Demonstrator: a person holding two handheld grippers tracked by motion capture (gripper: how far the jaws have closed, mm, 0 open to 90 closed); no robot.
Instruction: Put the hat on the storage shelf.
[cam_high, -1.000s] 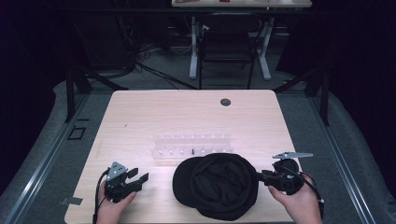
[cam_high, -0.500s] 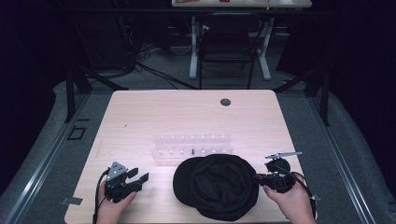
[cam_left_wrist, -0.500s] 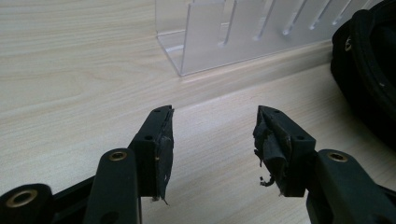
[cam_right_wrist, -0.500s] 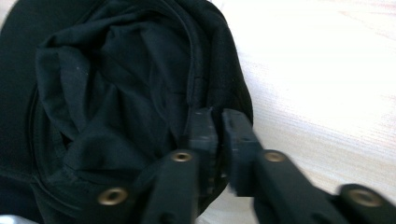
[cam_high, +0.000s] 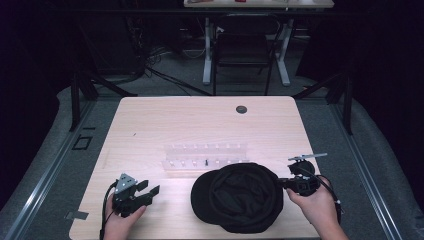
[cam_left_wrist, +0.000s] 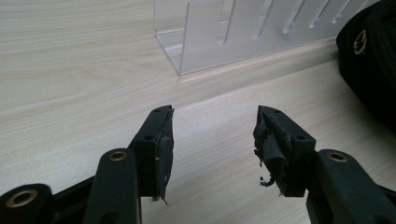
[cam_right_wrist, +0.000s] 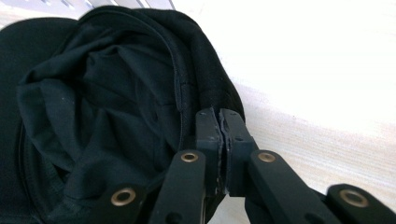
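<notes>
A black cap (cam_high: 240, 197) lies upside down near the table's front edge, its lining facing up (cam_right_wrist: 116, 93). My right gripper (cam_high: 281, 183) is at the cap's right rim. Its jaws have just been closing and now stand pressed together (cam_right_wrist: 219, 116) with the rim's fabric pinched between the pads. My left gripper (cam_high: 150, 187) rests on the table to the cap's left, apart from it, open with nothing between its jaws (cam_left_wrist: 215, 126). The cap's edge (cam_left_wrist: 369, 60) is at the far right of the left gripper view.
A clear plastic slotted rack (cam_high: 205, 156) stands just behind the cap, and it also rises ahead of the left jaws (cam_left_wrist: 233, 37). The wooden table (cam_high: 200, 120) has a dark round grommet (cam_high: 241, 109) at the back. A chair (cam_high: 245, 50) stands beyond the table.
The right hand has slid in toward the cap's right rim, and its jaws have closed on that rim. The left hand and the cap have stayed where they were.
</notes>
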